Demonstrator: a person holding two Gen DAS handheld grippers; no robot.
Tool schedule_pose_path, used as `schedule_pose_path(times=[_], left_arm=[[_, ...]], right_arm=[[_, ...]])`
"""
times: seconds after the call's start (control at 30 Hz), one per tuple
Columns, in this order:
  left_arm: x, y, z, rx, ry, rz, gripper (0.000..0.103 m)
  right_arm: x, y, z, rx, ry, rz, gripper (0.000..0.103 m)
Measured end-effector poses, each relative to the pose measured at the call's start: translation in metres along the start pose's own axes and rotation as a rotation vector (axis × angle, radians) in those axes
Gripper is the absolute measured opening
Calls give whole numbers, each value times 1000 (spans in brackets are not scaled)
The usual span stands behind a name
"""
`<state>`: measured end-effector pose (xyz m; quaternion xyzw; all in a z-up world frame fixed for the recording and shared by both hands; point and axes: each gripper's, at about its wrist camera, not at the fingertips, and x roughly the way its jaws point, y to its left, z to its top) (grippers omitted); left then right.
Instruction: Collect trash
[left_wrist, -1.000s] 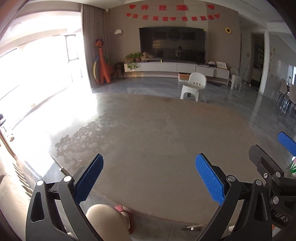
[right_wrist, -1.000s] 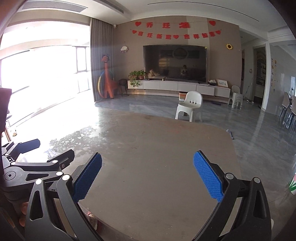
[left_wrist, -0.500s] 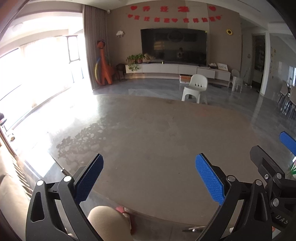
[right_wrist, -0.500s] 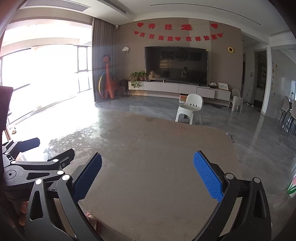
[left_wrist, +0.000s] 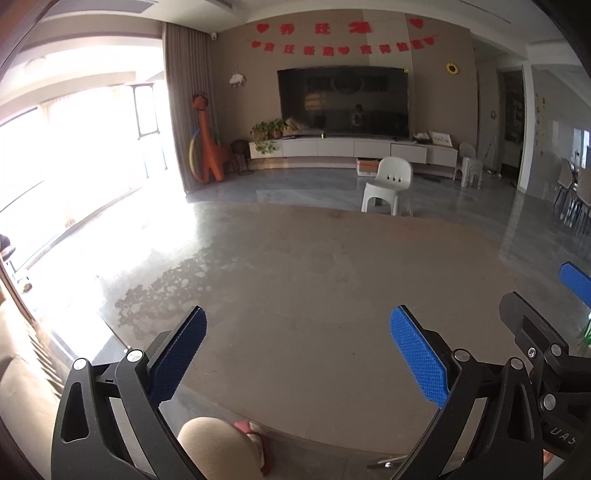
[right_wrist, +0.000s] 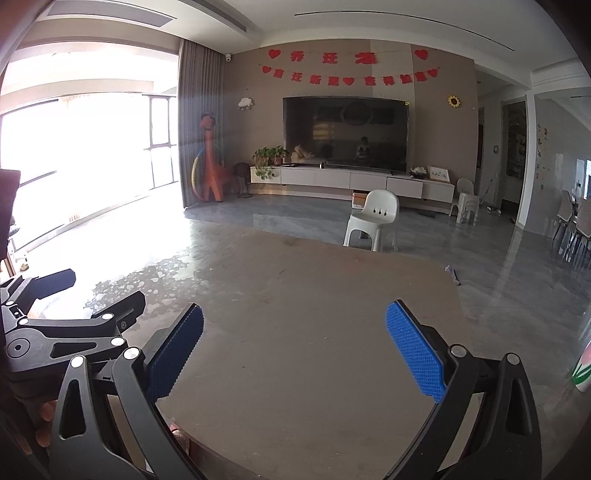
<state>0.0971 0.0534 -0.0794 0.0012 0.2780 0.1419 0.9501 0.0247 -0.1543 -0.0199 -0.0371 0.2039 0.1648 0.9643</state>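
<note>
My left gripper (left_wrist: 299, 354) hangs open above the near part of a brown-grey tabletop (left_wrist: 332, 280), with nothing between its blue pads (left_wrist: 181, 354). My right gripper (right_wrist: 295, 352) is open too and holds nothing. It hovers over the same tabletop (right_wrist: 314, 295), close to the right of the left one. The right gripper's blue pad (left_wrist: 574, 280) shows at the edge of the left wrist view. The left gripper's black frame (right_wrist: 55, 332) shows at the left of the right wrist view. A small pale scrap (right_wrist: 453, 275) lies by the table's far right corner.
A white plastic chair (right_wrist: 373, 221) stands beyond the table's far edge. Behind it are a TV cabinet (left_wrist: 351, 147) and an orange dinosaur toy (left_wrist: 207, 147). A green and pink object (right_wrist: 581, 371) sits at the far right. A person's knee (left_wrist: 218, 443) is below the near edge.
Both views have tilted up slightly, so the chair and the table sit lower in the frames. Both grippers stay open and side by side.
</note>
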Motion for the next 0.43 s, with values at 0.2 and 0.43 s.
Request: schedule_pose_path(times=[0.2, 0.43], left_arm=[[-1, -1, 2, 2, -4, 5, 98], [-2, -1, 2, -3, 4, -2, 98]], right_arm=[[-3, 0, -2, 1, -2, -4, 99], [-6, 1, -3, -3, -4, -8, 99]])
